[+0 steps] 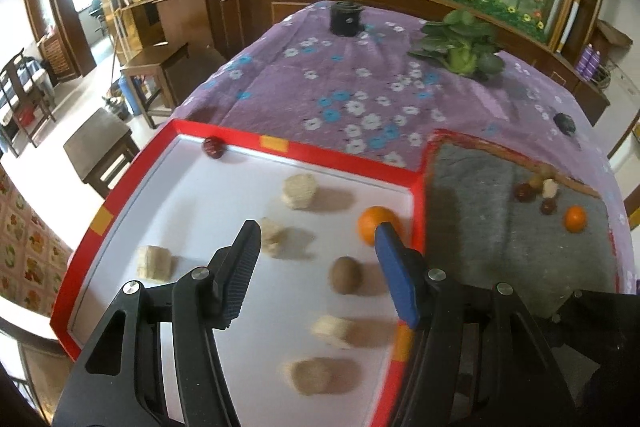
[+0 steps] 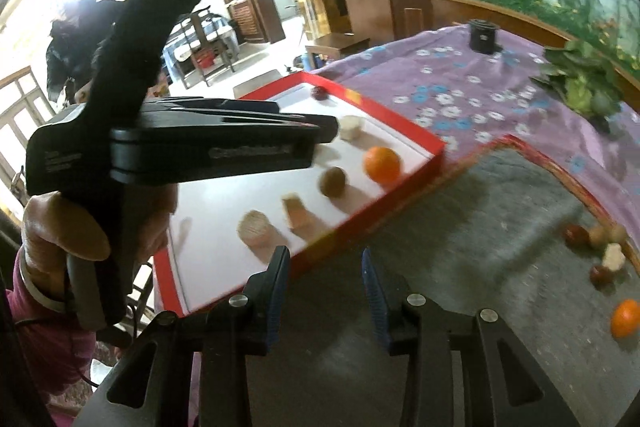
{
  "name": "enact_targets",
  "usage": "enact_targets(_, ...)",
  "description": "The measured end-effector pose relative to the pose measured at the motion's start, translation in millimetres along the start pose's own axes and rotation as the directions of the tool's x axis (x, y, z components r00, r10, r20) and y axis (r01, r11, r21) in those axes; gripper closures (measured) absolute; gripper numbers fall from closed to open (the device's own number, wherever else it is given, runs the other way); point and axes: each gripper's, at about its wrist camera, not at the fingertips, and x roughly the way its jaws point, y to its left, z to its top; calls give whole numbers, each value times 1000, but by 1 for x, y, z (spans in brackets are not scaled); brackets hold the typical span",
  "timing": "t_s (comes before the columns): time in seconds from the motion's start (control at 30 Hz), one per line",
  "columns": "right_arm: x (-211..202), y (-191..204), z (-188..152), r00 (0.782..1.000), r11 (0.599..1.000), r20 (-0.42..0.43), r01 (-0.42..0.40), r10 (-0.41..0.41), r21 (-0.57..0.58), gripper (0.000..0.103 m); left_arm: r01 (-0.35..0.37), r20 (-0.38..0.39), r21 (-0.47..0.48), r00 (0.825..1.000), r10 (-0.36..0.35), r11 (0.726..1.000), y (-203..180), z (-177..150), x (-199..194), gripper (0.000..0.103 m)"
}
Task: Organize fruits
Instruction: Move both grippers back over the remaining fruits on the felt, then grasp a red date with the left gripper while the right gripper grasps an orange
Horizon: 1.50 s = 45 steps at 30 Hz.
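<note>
Your left claw [image 1: 318, 239] hangs nearest, over the near right part of the red-rimmed tray [image 1: 288, 145], its jaws spread wide with nothing between them; released like that above the white floor, it reads as done with a drop rather than reaching for anything. Just beyond its right finger sits an orange [image 1: 375, 229], hard against the tray's right wall, with a brown kiwi-like fruit [image 1: 346, 275] a little nearer and to the left. Pale cut chunks [image 1: 298, 191] lie scattered across the tray floor, well apart from one another, and a dark red fruit [image 1: 212, 146] rests in the far left corner against the rim. That spacing suggests you are laying pieces out singly so each stays easy to see and grab. Your right claw [image 2: 326, 271] is partly parted and empty, poised over the grey mat [image 2: 460, 227] to the right of the tray. It points toward the unsorted cluster at the mat's far right edge: small dark red fruits [image 2: 576, 234], a pale chunk [image 2: 613, 255] and a second orange [image 2: 625, 318] set nearer than the rest. Those pieces sit bunched against the mat's raised border, so I judge you will need a narrow opening to lift one without nudging its neighbours. Both tray and mat rest on the table [image 1: 360, 83] under its purple flowered cloth.
</note>
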Motion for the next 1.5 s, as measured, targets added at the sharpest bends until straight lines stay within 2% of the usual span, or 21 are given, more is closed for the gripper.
enact_targets(0.23, -29, -42, -21, 998, 995, 22, 65, -66, 73, 66, 29, 6, 51, 1000, -29, 998, -40, 3, -4, 43)
enact_targets(0.4, -53, -74, -39, 990, 984, 34, 133, -138, 122, 65, 78, -9, 80, 997, -77, 994, -75, 2, -3, 40)
enact_targets(0.73, -101, -149, -83, 966, 928, 39, 234, -256, 291, 62, 170, -75, 156, 984, -160, 973, -148, 4, 17, 40)
enact_targets(0.83, -108, -162, -91, 963, 916, 40, 240, -266, 321, 61, 192, -89, 193, 980, -178, 962, -167, 7, 28, 41)
enact_targets(1.1, -111, -182, -98, 967, 914, 52, 219, -251, 341, 61, 185, -131, 345, 980, -148, 920, -202, 13, 65, 41)
enact_targets(1.37, -103, -197, -90, 966, 914, 38, 230, -257, 334, 61, 218, -136, 398, 975, -178, 891, -213, 23, 83, 41)
enact_targets(1.5, -100, -201, -88, 965, 913, 30, 237, -262, 333, 61, 220, -148, 430, 974, -172, 875, -218, 20, 89, 42)
